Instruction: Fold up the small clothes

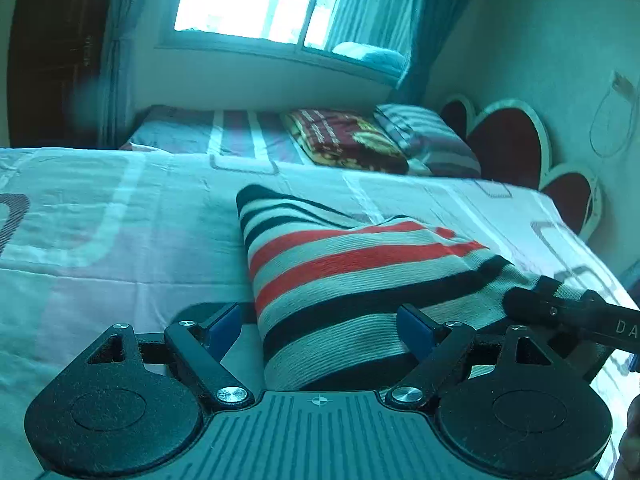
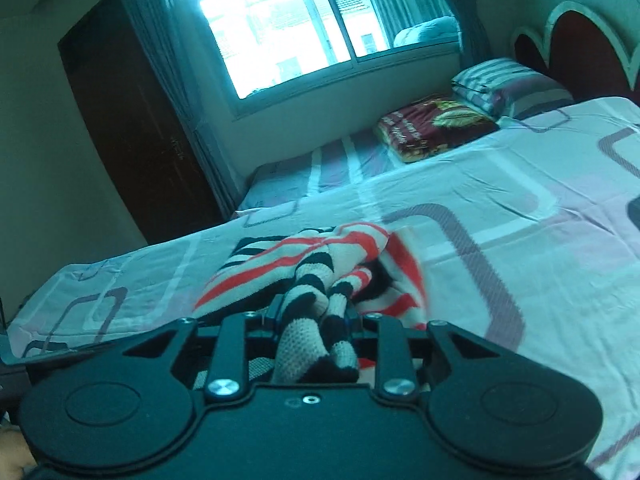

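A small knitted sweater (image 1: 344, 276) with cream, red and black stripes lies on the bed sheet (image 1: 100, 240). My left gripper (image 1: 320, 328) is open, its blue-padded fingers either side of the sweater's near edge. My right gripper (image 2: 310, 314) is shut on a bunched part of the sweater (image 2: 312, 276) and holds it lifted off the sheet (image 2: 500, 184). The right gripper's black body also shows at the right edge of the left wrist view (image 1: 568, 312).
A folded dark red blanket (image 1: 344, 140) and a striped pillow (image 1: 428, 136) lie on a second bed beyond. A red heart-shaped headboard (image 1: 508, 144) is at the right. A window (image 1: 256, 0) and dark door (image 2: 132, 120) are behind.
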{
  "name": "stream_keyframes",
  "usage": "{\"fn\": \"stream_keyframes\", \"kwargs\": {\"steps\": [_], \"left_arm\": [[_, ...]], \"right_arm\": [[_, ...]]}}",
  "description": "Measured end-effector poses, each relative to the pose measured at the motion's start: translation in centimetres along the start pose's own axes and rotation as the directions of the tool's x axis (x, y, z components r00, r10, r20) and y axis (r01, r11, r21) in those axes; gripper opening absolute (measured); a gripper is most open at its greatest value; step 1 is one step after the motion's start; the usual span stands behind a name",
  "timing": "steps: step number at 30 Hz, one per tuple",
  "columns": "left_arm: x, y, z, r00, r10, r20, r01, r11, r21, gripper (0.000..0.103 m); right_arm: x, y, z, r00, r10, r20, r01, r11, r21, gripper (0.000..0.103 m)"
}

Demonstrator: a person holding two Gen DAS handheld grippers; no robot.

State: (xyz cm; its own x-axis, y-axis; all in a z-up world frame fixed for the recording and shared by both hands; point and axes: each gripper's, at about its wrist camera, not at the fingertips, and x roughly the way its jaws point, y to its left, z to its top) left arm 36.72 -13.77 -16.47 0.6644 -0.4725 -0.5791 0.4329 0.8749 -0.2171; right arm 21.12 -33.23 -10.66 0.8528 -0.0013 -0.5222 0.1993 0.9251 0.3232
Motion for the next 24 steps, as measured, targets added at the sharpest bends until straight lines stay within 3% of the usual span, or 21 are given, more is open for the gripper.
{"fn": "stream_keyframes", "kwargs": {"steps": [5, 6, 9, 15, 20, 24], "left_arm": [[2.0, -1.3, -2.3, 0.994, -0.019, -0.108, 0.022, 0.999, 0.034, 0.085], [2.1, -1.5, -2.7, 0.993, -0.018, -0.114, 0.022, 0.999, 0.035, 0.089], [2.0, -1.5, -3.0, 0.994, 0.002, -0.112, 0.001, 1.0, 0.025, 0.091], [1.1, -1.4, -2.9, 0.995, 0.013, -0.096, -0.011, 1.0, 0.011, 0.091], [0.9, -1.1, -3.6, 0.996, 0.008, -0.094, -0.007, 1.0, 0.011, 0.091], [1.1, -1.5, -3.8, 0.995, 0.003, -0.098, -0.003, 1.0, 0.006, 0.091]], "right_arm": [[2.5, -3.6, -3.4, 0.992, -0.074, -0.106, 0.084, 0.992, 0.09, 0.026], [2.6, -4.0, -4.0, 0.993, -0.072, -0.097, 0.082, 0.991, 0.107, 0.027], [2.1, -3.6, -3.9, 0.992, -0.064, -0.105, 0.075, 0.992, 0.106, 0.034], [-1.1, -4.1, -3.5, 0.992, -0.022, -0.125, 0.045, 0.982, 0.185, 0.037], [-2.2, -4.5, -5.1, 0.991, -0.043, -0.124, 0.068, 0.977, 0.201, 0.022], [-2.4, -3.3, -4.1, 0.988, -0.132, -0.075, 0.139, 0.985, 0.1, 0.018]]}}
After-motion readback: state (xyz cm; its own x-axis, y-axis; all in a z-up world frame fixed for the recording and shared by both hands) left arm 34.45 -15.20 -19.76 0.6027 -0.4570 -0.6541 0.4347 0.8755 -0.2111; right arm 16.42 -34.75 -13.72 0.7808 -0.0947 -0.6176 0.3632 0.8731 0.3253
